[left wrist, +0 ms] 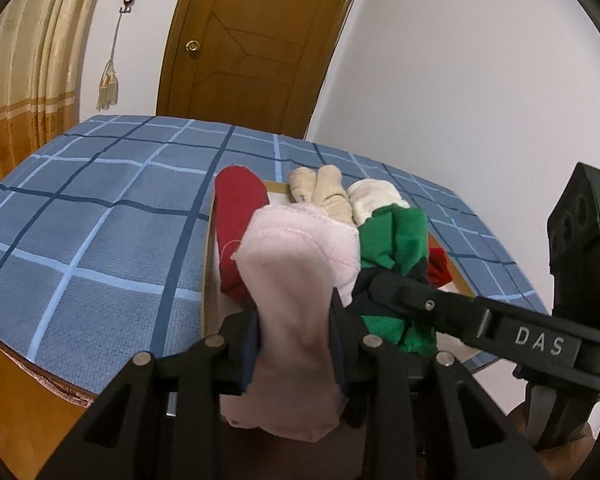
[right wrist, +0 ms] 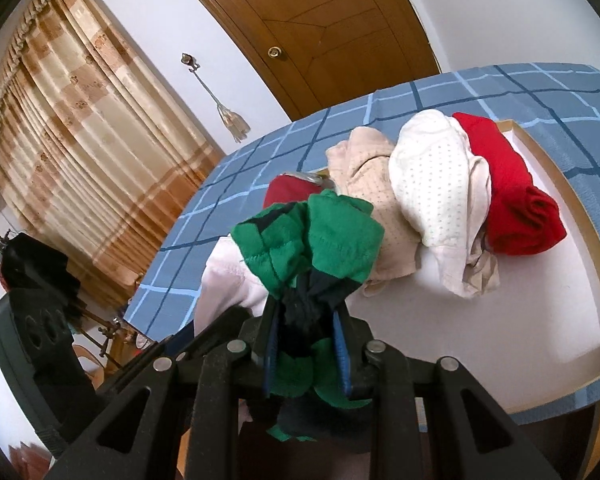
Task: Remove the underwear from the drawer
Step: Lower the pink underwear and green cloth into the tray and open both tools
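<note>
My left gripper [left wrist: 294, 334] is shut on pink underwear [left wrist: 296, 264], held above the near end of a shallow wood-rimmed drawer [right wrist: 556, 168] with a white floor. My right gripper [right wrist: 306, 344] is shut on green and dark underwear [right wrist: 320, 240]; it also shows in the left wrist view [left wrist: 396, 236], just right of the pink piece. In the drawer lie a beige piece [right wrist: 368, 176], a white dotted piece [right wrist: 432, 184] and a red piece [right wrist: 516, 196]. Another red piece [left wrist: 240, 216] stands left of the pink one.
The drawer rests on a blue checked bedspread [left wrist: 92, 216]. A brown door [left wrist: 244, 52] and white wall are behind, curtains [right wrist: 80, 128] to the left. The right gripper's body [left wrist: 532, 340] crosses the left wrist view at lower right.
</note>
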The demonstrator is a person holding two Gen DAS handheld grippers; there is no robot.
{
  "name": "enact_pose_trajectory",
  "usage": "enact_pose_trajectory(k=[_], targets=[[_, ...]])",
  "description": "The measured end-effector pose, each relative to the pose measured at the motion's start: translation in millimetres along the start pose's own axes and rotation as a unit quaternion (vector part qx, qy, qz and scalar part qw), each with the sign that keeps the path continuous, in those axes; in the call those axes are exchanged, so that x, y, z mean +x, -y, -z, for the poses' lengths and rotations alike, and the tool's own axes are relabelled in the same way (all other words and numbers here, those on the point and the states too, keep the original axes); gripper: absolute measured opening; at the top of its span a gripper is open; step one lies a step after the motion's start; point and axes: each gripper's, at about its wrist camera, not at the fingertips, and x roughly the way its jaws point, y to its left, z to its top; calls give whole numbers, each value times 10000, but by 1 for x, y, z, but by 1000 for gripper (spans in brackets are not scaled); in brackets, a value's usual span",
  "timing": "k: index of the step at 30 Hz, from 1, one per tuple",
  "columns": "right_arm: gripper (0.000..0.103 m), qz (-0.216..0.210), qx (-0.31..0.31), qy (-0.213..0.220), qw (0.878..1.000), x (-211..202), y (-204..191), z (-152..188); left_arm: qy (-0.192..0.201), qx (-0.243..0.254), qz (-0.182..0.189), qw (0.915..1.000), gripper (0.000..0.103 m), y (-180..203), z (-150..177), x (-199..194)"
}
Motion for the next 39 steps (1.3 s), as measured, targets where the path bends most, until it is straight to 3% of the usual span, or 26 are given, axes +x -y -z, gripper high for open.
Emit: enact_pose_trajectory(k=[21,28,30,31,35,36,39], targets=[[26,64,103,69,9999,51,18,7,-336,251,-478,9980,29,-6,6,44],[26,-71,254,53,9996,60,28,9,-257,433,-686,9964,35,-1,10,48],[26,-69,217,72,9997,60,28,9,-226,524,-752,9955,40,2,11,48],[27,-67,175,85,9998,60,27,10,-214,558,-765,9953,49,3,12,48],[34,-183,134,136,9997,56,29,12,-172,560,-708,9958,56,7,14,44],[36,-217,172,132,9995,54,30,12,-135,524,-714,9960,65,6,13,42],[61,-269,388,323,9984,41,35,12,-3,407,-649,9971,80,6,11,33]])
